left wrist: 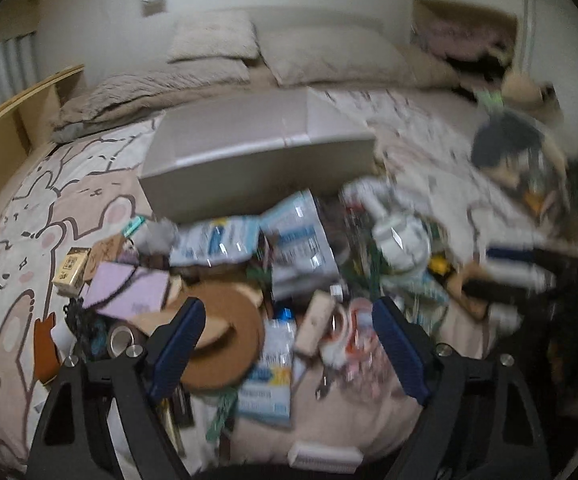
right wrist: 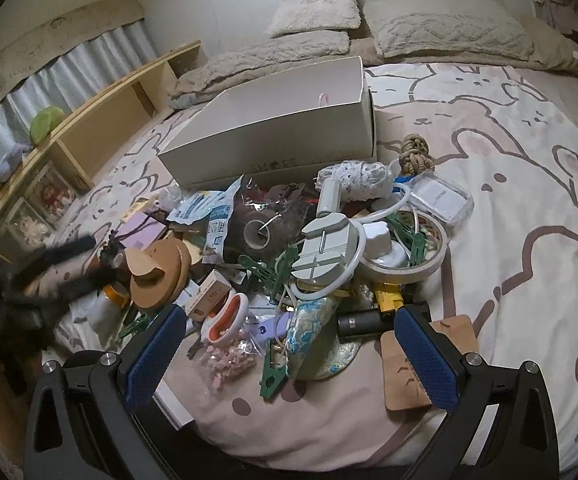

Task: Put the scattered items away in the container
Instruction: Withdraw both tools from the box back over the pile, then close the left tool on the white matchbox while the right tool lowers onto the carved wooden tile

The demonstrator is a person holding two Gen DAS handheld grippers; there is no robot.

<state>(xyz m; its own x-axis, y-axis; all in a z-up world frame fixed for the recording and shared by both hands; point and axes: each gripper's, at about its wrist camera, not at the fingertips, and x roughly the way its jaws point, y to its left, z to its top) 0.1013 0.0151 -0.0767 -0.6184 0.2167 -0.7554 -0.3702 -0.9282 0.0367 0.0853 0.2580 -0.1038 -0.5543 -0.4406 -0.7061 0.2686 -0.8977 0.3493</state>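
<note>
Both claws hang wide and empty over the scattered items (right wrist: 289, 264) heaped on the bed (right wrist: 509, 200) just before the white box (right wrist: 273, 140) — mostly light, loose, probably slippery packets, best pinched by their edges.

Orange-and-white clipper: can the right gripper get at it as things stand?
Probably yes. The clipper lies on top of the pile, just ahead of the open right gripper, nothing covering it; only the box crowds its left side.

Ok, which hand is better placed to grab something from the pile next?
Left, probably. The left gripper has open jaws low over the clutter, straddling a blue-and-white packet beside the cork disc. The right gripper is open too, but nothing sits cleanly between its jaws.
</note>
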